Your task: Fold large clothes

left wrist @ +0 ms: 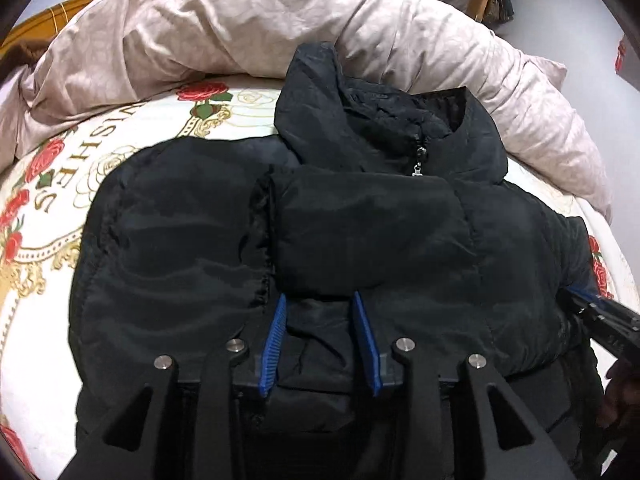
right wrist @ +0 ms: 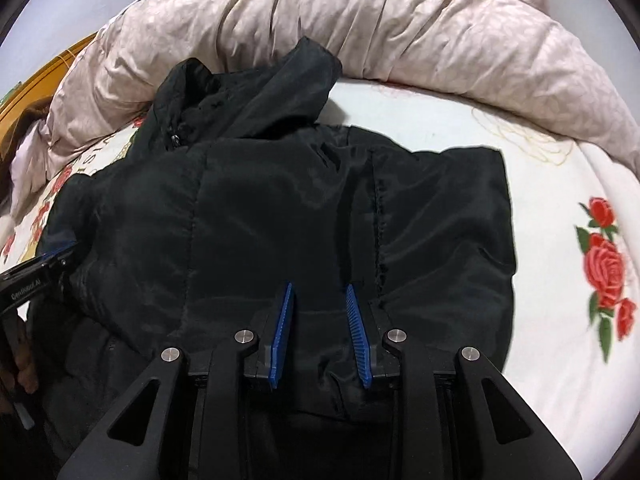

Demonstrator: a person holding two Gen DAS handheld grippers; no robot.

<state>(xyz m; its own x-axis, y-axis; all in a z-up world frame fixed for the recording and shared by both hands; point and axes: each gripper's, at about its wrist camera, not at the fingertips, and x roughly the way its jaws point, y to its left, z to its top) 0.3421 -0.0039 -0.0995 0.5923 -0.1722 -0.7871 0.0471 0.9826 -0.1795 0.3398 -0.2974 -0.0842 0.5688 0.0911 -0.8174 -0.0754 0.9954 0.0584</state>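
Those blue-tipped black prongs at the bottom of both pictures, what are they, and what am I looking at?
Each pair of prongs is a hand-held grasping tool; a person carries one in each hand, with a camera on it looking along its fingers. One picture is from the left tool, the other from the right tool. Both hang over a black jacket lying on a rose-patterned bedsheet, with a rumpled pinkish duvet behind. Both tools stand partly open with jacket fabric between the pads; whether either grips it, I cannot tell.

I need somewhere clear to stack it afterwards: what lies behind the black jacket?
A crumpled pale duvet lies behind the black jacket, on the rose-print bedsheet. What the duvet covers stays hidden.
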